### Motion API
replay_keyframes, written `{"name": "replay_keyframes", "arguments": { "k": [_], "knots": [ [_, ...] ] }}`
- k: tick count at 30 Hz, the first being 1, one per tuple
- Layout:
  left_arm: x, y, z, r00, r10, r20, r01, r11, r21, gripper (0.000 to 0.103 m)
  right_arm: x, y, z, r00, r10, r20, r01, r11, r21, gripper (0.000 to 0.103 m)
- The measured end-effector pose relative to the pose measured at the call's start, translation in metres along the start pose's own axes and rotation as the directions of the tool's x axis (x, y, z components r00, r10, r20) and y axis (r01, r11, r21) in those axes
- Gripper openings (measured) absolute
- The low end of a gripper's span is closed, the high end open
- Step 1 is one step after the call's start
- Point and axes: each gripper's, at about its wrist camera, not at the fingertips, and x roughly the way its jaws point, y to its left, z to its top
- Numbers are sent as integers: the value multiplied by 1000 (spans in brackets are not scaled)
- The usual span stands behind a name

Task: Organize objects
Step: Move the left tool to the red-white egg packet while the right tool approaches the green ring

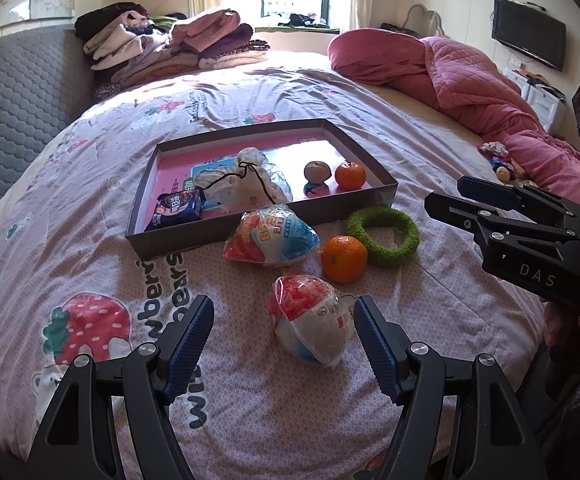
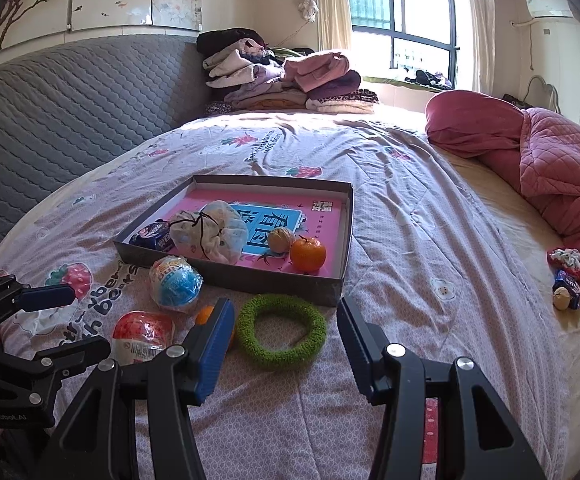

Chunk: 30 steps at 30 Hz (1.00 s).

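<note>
A shallow grey box [image 1: 141, 236] [image 2: 225, 276] with a pink floor lies on the bed and holds a snack packet [image 1: 178, 208], a cloth pouch [image 1: 245, 182], a walnut [image 1: 317, 171] and an orange [image 1: 350, 175]. In front of it lie two wrapped egg toys [image 1: 269, 236] [image 1: 310, 330], a loose orange [image 1: 344, 258] and a green ring [image 1: 384, 236] [image 2: 281, 330]. My left gripper [image 1: 283, 340] is open around the nearer egg toy, not touching it. My right gripper [image 2: 285, 344] is open over the green ring.
Folded clothes [image 1: 169, 42] are piled at the bed's far end. A pink quilt [image 1: 470, 84] lies along the right side, with small toys and snacks [image 2: 568, 280] beside it. A grey padded headboard [image 2: 69, 100] bounds the left.
</note>
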Motion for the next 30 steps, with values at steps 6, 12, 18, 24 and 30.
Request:
{"name": "replay_keyframes", "arguments": {
  "k": [6, 12, 18, 24, 30],
  "knots": [
    [5, -3, -4, 999, -16, -29, 16, 1000, -5, 74, 1, 0, -3, 1000, 0, -14, 0, 1000, -3, 53],
    [9, -6, -7, 999, -24, -49, 24, 1000, -1, 74, 10, -2, -8, 998, 4, -61, -4, 1000, 2, 53],
    [12, -8, -8, 998, -30, -57, 30, 1000, 0, 74, 19, -4, -13, 996, -5, -93, 6, 1000, 10, 53],
    [20, -10, -10, 997, -34, -70, 34, 999, -2, 74, 24, -10, -14, 995, -6, -99, 9, 999, 35, 53],
    [27, -10, -9, 996, -36, -78, 36, 999, -9, 74, 29, -13, -15, 994, -11, -105, 16, 999, 52, 53]
  ]
}}
